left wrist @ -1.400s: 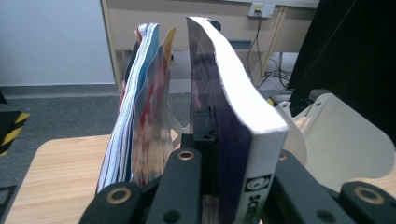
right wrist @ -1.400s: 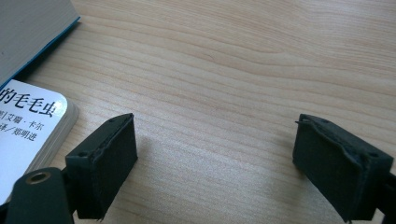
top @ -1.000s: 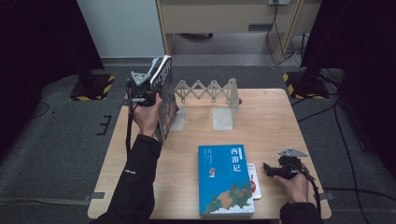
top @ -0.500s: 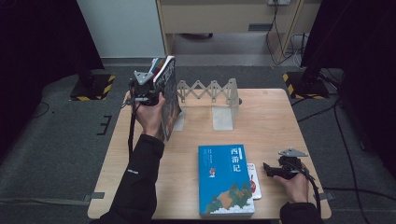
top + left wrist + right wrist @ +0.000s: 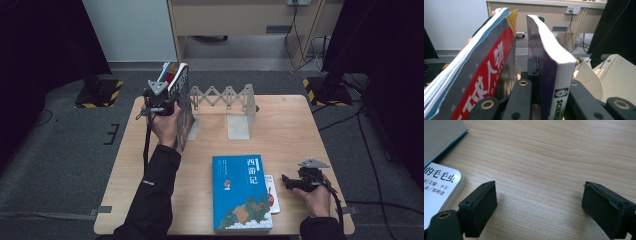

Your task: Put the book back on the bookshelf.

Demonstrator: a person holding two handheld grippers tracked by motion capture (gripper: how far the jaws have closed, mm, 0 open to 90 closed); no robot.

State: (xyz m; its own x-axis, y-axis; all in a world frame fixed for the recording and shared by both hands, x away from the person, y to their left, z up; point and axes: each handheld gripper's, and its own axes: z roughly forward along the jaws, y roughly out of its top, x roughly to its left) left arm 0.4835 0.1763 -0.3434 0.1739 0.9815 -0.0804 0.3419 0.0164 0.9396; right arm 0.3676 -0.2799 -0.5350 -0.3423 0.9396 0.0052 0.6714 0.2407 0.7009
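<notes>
My left gripper (image 5: pixel 172 106) is shut on a thick dark purple book (image 5: pixel 183 107), held upright at the left end of the white folding book rack (image 5: pixel 225 97). In the left gripper view the jaws clamp that purple book (image 5: pixel 549 67) near its spine. A red-covered magazine (image 5: pixel 484 72) leans just left of it, and the rack's pale end plate (image 5: pixel 616 75) is on the right. My right gripper (image 5: pixel 287 181) rests open on the table at the front right. Its jaws (image 5: pixel 542 205) stand wide apart over bare wood.
A blue book (image 5: pixel 242 192) lies flat near the front edge, on top of a small white book (image 5: pixel 272 195), whose corner (image 5: pixel 439 185) lies beside my right gripper's left jaw. The wooden table (image 5: pixel 295 130) is bare at the right and the front left.
My left hand has shifted slightly right with the purple book. The right hand has not moved.
</notes>
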